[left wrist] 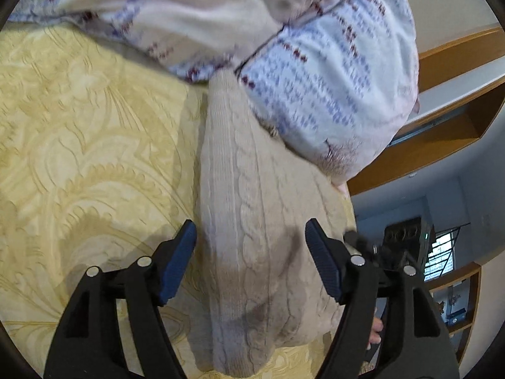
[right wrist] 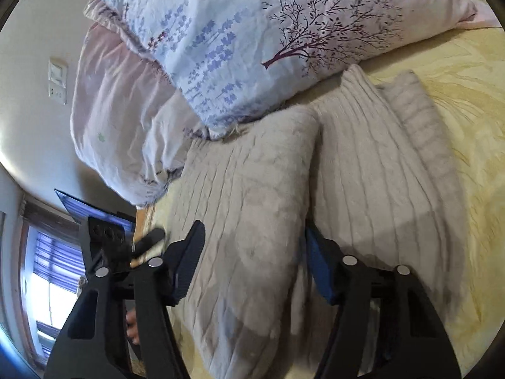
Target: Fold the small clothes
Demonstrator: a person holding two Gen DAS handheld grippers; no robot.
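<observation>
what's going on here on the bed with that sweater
A person is folding a beige cable-knit sweater on a yellow bedspread, beside floral pillows. The left hand-held gripper stands open over the knit; the right hand-held gripper straddles a raised fold, though whether it pinches is unclear.

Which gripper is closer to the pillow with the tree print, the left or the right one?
Cannot tell. Each gripper, left and right, straddles the beige knit sweater, with the tree-print pillow lying beyond its far end in both views.
</observation>
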